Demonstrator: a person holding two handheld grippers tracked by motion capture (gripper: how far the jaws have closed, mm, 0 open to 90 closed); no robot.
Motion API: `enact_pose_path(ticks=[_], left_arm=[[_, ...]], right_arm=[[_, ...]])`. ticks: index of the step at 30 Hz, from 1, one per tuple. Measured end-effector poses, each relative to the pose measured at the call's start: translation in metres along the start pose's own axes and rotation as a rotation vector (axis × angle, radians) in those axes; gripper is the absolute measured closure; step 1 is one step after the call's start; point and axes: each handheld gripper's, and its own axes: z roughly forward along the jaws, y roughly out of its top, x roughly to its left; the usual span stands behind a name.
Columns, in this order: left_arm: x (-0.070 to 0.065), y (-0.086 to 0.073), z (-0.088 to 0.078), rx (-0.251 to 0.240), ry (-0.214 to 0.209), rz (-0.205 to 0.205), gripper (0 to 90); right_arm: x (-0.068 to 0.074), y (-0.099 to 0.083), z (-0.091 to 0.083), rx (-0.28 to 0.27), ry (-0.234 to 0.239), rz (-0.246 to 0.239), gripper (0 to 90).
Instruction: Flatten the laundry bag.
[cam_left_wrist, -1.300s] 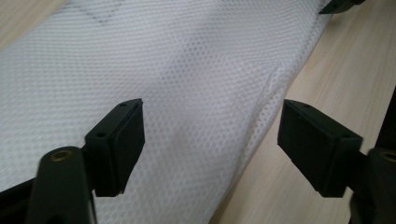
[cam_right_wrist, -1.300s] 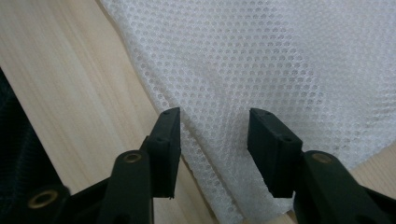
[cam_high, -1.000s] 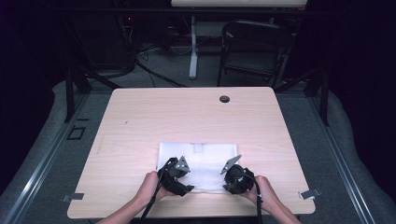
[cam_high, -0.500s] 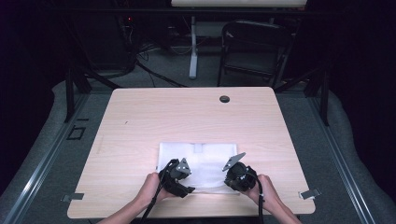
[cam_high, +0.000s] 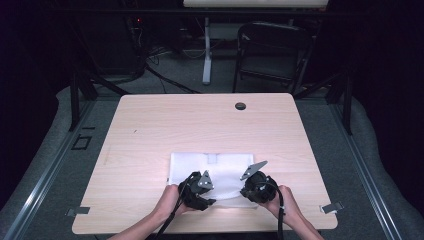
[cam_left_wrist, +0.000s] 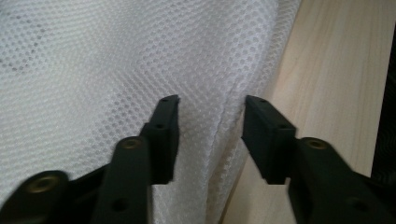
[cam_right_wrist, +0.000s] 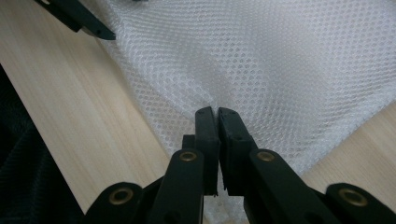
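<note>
A white mesh cloth (cam_high: 220, 170) lies folded flat on the near half of the wooden table (cam_high: 200, 125). My left gripper (cam_high: 200, 187) is at its near left corner. Its jaws have just been closing, and in the left gripper view (cam_left_wrist: 210, 105) they still stand apart, with a raised fold of the mesh (cam_left_wrist: 116, 60) between them beside the cloth's edge. My right gripper (cam_high: 255, 186) is at the near right edge. In the right gripper view (cam_right_wrist: 215, 112) its jaws are shut on a pinch of the mesh (cam_right_wrist: 280, 60) at the hem.
A dark round grommet (cam_high: 240, 106) sits in the far part of the table. Beyond the table stand a black folding chair (cam_high: 272, 50) and a white post (cam_high: 206, 50). The other gripper's jaw tip (cam_right_wrist: 79, 16) shows at the upper left of the right gripper view.
</note>
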Motion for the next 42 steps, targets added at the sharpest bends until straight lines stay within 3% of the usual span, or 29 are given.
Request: enact_pose_path(ticks=[4,8,15,22,28,33,42], left_arm=[[-0.001,0.001,0.004,0.005,-0.01,0.017,75.1],[-0.001,0.001,0.003,0.002,-0.003,-0.003,84.6],[0.0,0.003,0.002,-0.005,0.008,-0.051,86.9],[0.0,0.009,0.003,-0.016,0.012,-0.065,87.0],[0.003,0.01,-0.001,-0.03,0.021,-0.093,87.1],[0.005,0.01,-0.005,-0.042,0.029,-0.102,87.1],[0.007,0.01,-0.008,-0.062,0.029,-0.109,87.0]], right_arm=[[-0.001,-0.001,0.0,-0.009,0.004,0.01,87.1],[0.0,-0.001,0.001,-0.015,0.013,0.016,85.8],[0.0,-0.002,-0.005,-0.022,0.005,0.018,81.9],[0.003,-0.005,-0.014,-0.056,0.002,0.015,81.6],[0.012,-0.005,-0.02,-0.097,0.01,-0.001,86.5],[0.022,0.001,-0.007,-0.086,0.019,-0.048,90.0],[0.03,0.004,0.026,-0.055,-0.033,-0.096,90.0]])
